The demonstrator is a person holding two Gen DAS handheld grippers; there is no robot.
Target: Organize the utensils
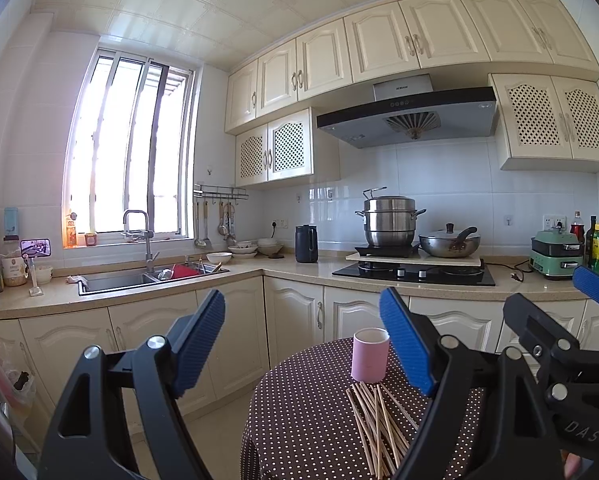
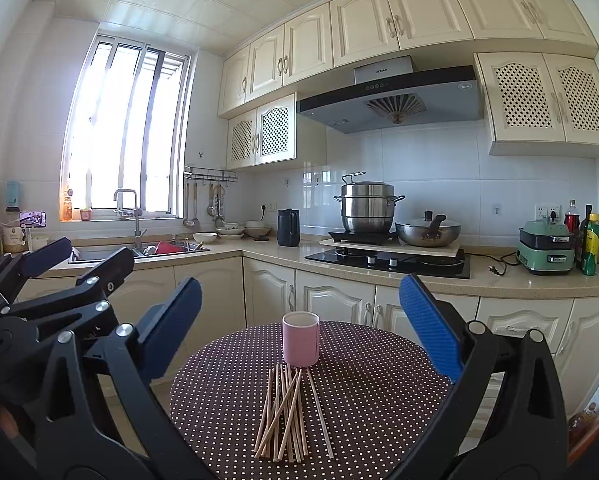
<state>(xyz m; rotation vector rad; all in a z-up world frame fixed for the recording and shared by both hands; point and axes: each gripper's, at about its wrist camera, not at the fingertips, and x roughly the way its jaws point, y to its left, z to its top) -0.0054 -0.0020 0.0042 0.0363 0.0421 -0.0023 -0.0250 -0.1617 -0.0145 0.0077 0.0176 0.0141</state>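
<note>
Right now both grippers hang level over the near edge of a small round desk (image 2: 379, 380) covered in a brown cloth with white dots. The left gripper (image 1: 303, 344) has its blue-padded fingers (image 1: 197, 344) spread wide, with nothing between them and nothing touched. The right gripper (image 2: 323, 326) stands just as wide, its fingers (image 2: 429, 324) likewise empty.

A pink cup (image 2: 300, 338) stands upright close to the far edge of the desk, its mouth open and its inside pale. A loose pile of thin wooden chopsticks (image 2: 285, 412) lies flat on the cloth from the foot of the cup back toward the near edge. The sticks cross one another in a rough fan, and their far ends reach the base of the cup or lie just beside it; whether they touch it cannot be told. One stick lies a little apart on the pile's right side.

From the left wrist view the same cup (image 1: 369, 354) and chopsticks (image 1: 379, 424) sit toward the right, partly behind the left gripper's right finger, and the right gripper's black frame fills the lower right corner.

Beyond the desk runs a kitchen worktop (image 2: 499, 280) with a sink (image 2: 107, 254), a steel steamer pot (image 2: 367, 206), a wok (image 2: 427, 232) and a dark kettle (image 2: 288, 227).
</note>
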